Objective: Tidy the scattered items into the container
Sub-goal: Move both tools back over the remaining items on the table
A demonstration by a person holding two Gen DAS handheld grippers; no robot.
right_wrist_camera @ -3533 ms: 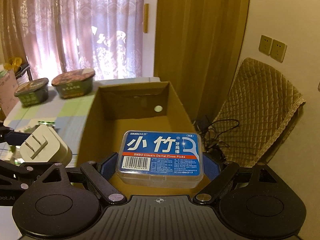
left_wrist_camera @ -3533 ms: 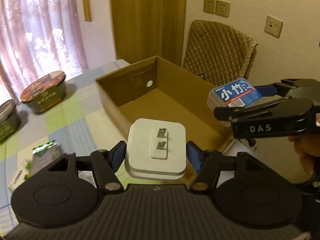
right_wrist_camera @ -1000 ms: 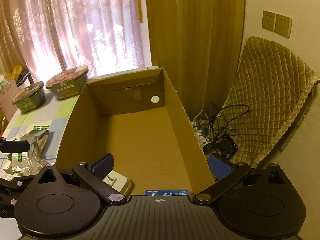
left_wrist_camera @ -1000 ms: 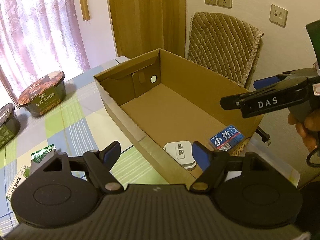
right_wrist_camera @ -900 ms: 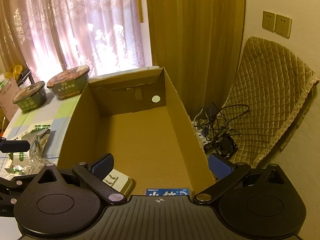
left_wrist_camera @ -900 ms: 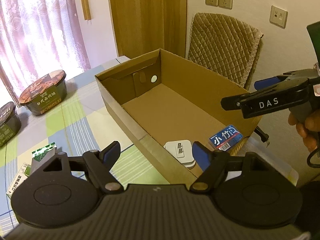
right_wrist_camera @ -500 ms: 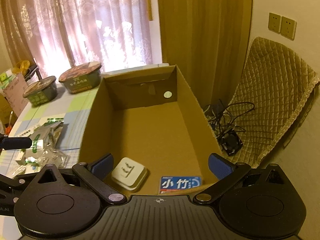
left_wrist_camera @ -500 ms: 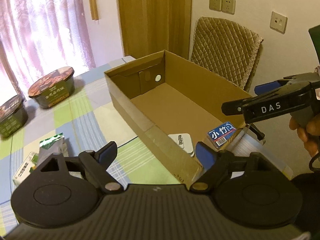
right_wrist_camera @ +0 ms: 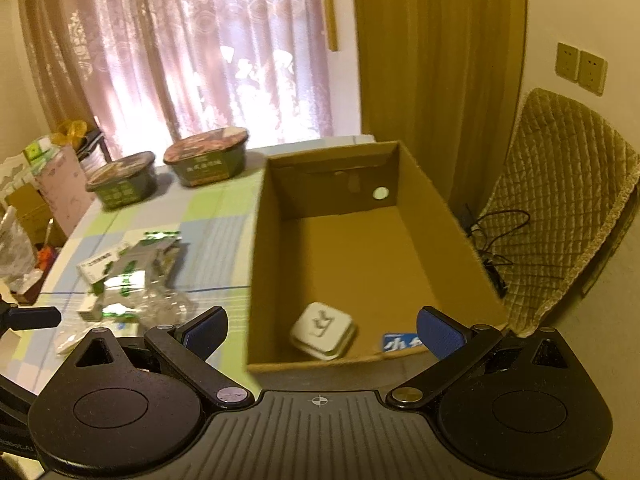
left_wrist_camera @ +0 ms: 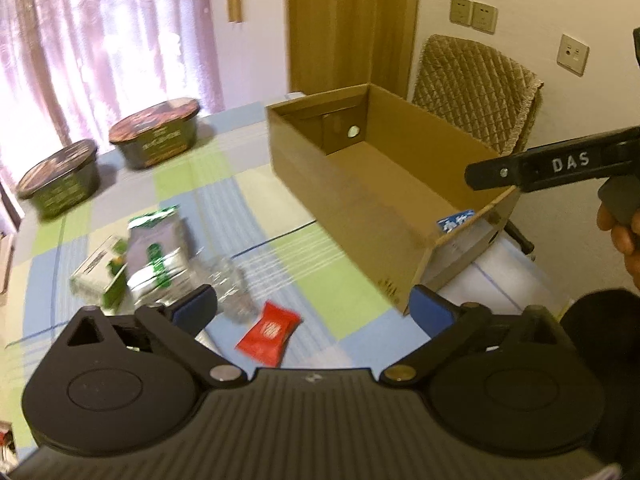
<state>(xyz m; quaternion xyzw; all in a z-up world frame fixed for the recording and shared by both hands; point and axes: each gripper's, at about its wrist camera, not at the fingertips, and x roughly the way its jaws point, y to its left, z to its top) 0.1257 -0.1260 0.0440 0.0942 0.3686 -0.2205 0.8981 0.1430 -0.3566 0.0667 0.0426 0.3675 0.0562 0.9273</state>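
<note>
While the box point(right_wrist_camera: 360, 264) sits open-topped at the table's right edge, its near end holds a white plug point(right_wrist_camera: 323, 330) and, just right of it, a blue floss case point(right_wrist_camera: 400, 342), apart from each other and close to the near wall; most of the box floor beyond them is bare cardboard. Left of the box, on the checked cloth point(left_wrist_camera: 224, 184), lies a loose heap: green-and-white packets point(left_wrist_camera: 154, 252), a clear crumpled wrapper point(left_wrist_camera: 232, 284) and a red sachet point(left_wrist_camera: 269, 332), the sachet nearest and a little apart from the rest. A strip of bare cloth runs between the heap and the box's left wall. Two lidded bowls point(left_wrist_camera: 154, 132) stand side by side at the far left of the table, well apart from the heap. Beyond the box's right side a quilted chair point(right_wrist_camera: 560, 208) stands near the wall. Over the cloth, the left gripper point(left_wrist_camera: 314, 306) hangs with its jaws spread wide and nothing between them, the sachet showing in the gap. Likewise spread and empty, the right gripper point(right_wrist_camera: 322, 326) is held above the box's near end, its handle in a hand point(left_wrist_camera: 624, 240).
</note>
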